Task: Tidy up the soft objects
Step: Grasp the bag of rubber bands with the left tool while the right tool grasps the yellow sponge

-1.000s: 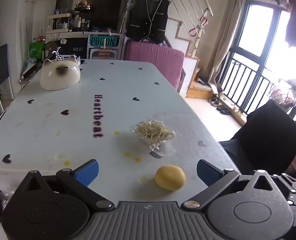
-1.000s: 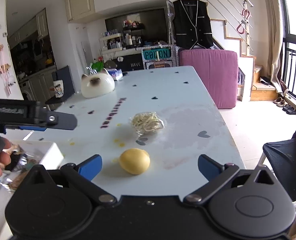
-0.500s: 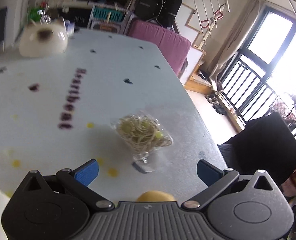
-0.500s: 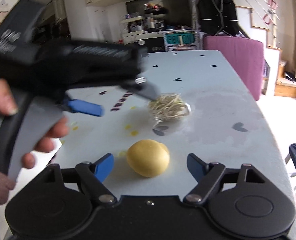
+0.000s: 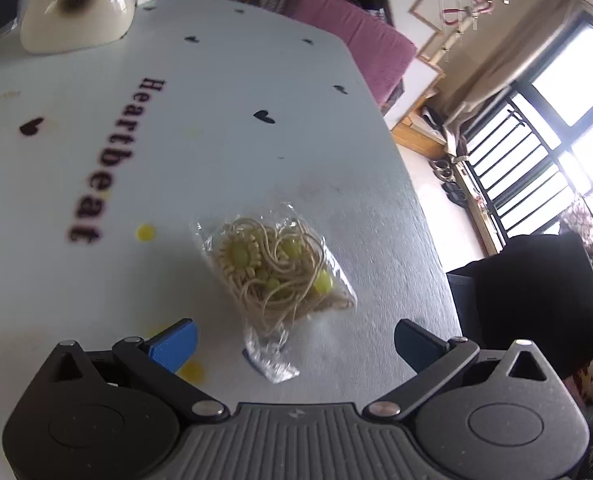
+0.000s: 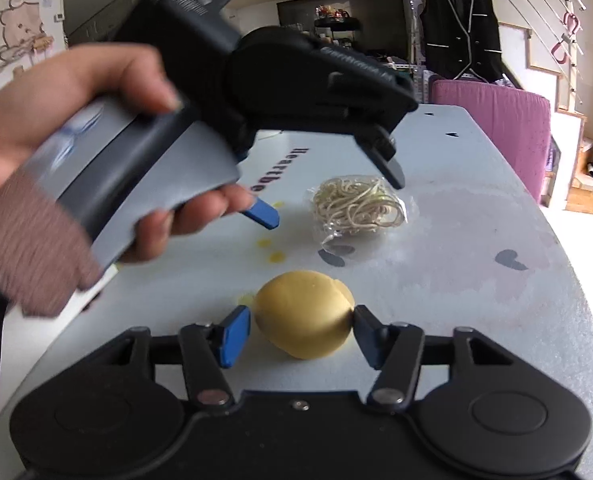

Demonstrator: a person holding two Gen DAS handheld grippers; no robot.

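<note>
A clear bag of beige cord with yellow-green beads (image 5: 274, 276) lies on the white table (image 5: 176, 140). My left gripper (image 5: 294, 338) is open, just above and short of the bag; it also shows from the side in the right wrist view (image 6: 328, 196), beside the bag (image 6: 356, 204). A soft yellow ball (image 6: 304, 314) sits between the fingers of my right gripper (image 6: 300, 332). The right fingertip touches the ball. A small gap shows at the left blue pad (image 6: 234, 334).
A white cat-face cushion (image 5: 76, 12) sits at the table's far left. A pink seat (image 5: 352, 40) stands behind the far edge. A black chair (image 5: 536, 300) is off the right edge. "Heartbeat" lettering (image 5: 112, 156) and heart marks cover the table.
My left gripper moved forward and down over the bag of cord. My right gripper advanced and narrowed its fingers around the yellow ball.
</note>
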